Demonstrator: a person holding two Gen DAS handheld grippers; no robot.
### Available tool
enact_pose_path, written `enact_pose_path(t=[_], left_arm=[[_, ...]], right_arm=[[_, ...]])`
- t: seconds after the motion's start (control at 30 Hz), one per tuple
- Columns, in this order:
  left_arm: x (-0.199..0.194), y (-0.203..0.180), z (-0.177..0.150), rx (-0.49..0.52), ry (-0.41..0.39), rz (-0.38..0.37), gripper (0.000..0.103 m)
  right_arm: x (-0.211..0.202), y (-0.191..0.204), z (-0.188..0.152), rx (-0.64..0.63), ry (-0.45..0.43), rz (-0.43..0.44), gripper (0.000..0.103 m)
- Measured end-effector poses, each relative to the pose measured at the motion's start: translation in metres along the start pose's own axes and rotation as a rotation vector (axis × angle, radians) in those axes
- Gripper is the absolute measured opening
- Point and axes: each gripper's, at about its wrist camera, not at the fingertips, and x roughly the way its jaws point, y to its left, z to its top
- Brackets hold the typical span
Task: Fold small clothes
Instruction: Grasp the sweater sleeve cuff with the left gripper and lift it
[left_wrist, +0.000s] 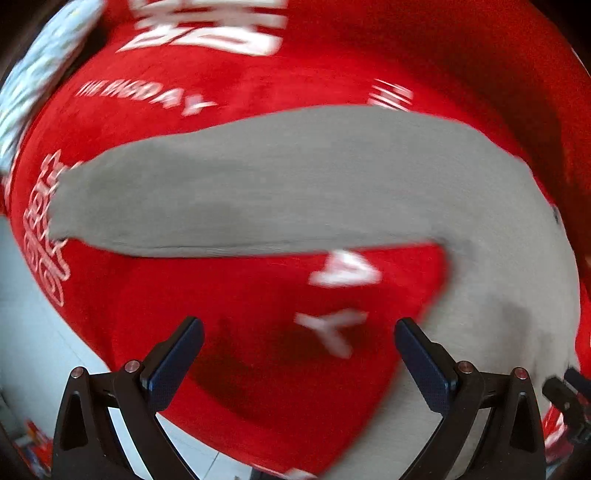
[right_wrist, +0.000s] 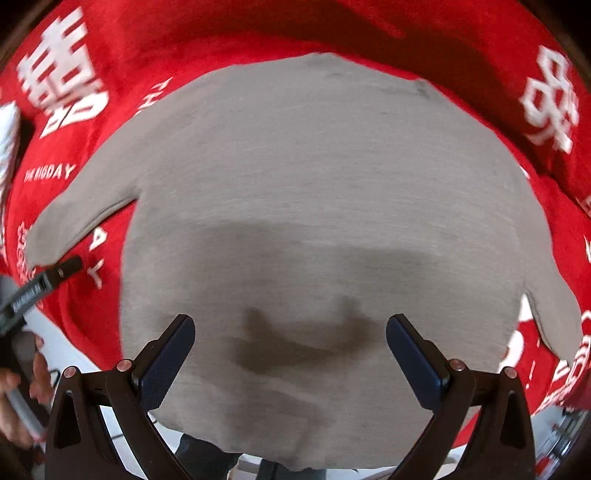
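Red blanket (right_wrist: 461, 74) with white lettering covering the surface, a grey long-sleeved top (right_wrist: 317, 206) lying flat on it, my left gripper (left_wrist: 298, 338) hovering wide open beside one sleeve, my right gripper (right_wrist: 290, 334) gaping wide over the hem

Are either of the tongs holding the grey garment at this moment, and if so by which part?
Nothing is held. Both the left tongs and right tongs are open above the grey shirt, which lies flat on the red blanket.
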Motion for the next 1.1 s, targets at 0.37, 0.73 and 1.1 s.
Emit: enact_pose_path(t=[0.37,0.73,1.1], left_arm=[[0.042,0.135,0.013,-0.331,-0.102,-0.2,0.103],[0.057,0.142,0.043,-0.44,-0.166,-0.356,0.034],[-0.03,0.109,0.056,-0.188,-0.354,-0.392,0.006]], right_arm=[[0.017,0.069,0.01,-0.127,0.032,0.023,0.103],[0.017,0.089,0.011,-0.146,0.024,0.037,0.103],[-0.004,0.071,0.001,-0.051,-0.014,0.082,0.103]])
